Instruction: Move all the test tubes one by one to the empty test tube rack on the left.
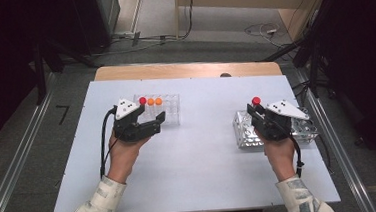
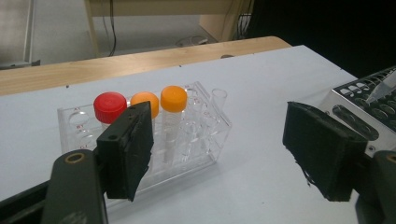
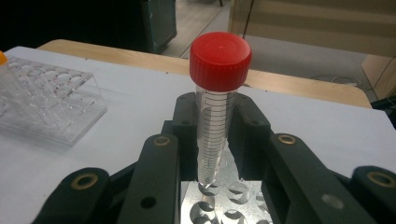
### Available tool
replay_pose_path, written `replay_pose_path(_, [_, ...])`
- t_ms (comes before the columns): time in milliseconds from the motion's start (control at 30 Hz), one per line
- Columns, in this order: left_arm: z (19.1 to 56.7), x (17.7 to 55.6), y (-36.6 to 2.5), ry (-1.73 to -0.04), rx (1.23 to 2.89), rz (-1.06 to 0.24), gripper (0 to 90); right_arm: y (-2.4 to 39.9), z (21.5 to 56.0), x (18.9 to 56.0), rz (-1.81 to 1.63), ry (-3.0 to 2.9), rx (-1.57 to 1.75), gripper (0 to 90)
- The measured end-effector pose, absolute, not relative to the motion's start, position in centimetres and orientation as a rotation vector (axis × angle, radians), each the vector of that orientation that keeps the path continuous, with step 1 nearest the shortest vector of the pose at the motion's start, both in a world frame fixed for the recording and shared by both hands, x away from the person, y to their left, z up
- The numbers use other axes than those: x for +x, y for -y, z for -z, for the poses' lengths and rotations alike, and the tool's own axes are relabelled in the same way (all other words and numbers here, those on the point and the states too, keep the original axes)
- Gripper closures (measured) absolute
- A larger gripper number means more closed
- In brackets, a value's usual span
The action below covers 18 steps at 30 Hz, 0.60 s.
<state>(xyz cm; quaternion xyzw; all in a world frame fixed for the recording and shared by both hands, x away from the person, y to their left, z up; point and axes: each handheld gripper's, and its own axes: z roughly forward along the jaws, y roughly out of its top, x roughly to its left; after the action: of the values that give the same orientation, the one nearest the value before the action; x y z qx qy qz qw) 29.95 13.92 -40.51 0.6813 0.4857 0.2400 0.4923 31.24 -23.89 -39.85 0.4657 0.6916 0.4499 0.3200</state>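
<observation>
Tube: you hold the red-capped tube [image 3: 217,116] upright, its pointed tip just above the holes of the metal rack [image 3: 219,205].
Right gripper: your right gripper [image 1: 259,112] pinches that tube on its clear body, below the cap.
Metal rack: it sits on the white table [image 1: 204,150], under your right hand.
Left gripper: your left gripper [image 2: 224,149] is spread wide with nothing between the pads.
Clear rack: beyond those pads, the clear rack [image 2: 205,140] holds one red-capped and two orange-capped tubes [image 2: 173,100].
</observation>
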Motion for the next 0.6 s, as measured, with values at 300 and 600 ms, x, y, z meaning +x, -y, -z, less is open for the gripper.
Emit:
replay_pose_path(300, [40.6,30.0,-13.7,-1.188,1.661,-0.576,18.5,23.4,38.7,30.2,-1.234,-1.831,1.188,71.2])
replay_pose_path(600, [40.3,29.6,-13.2,-1.163,1.664,-0.569,18.5,21.6,38.5,29.3,-1.29,-1.905,1.119,71.2])
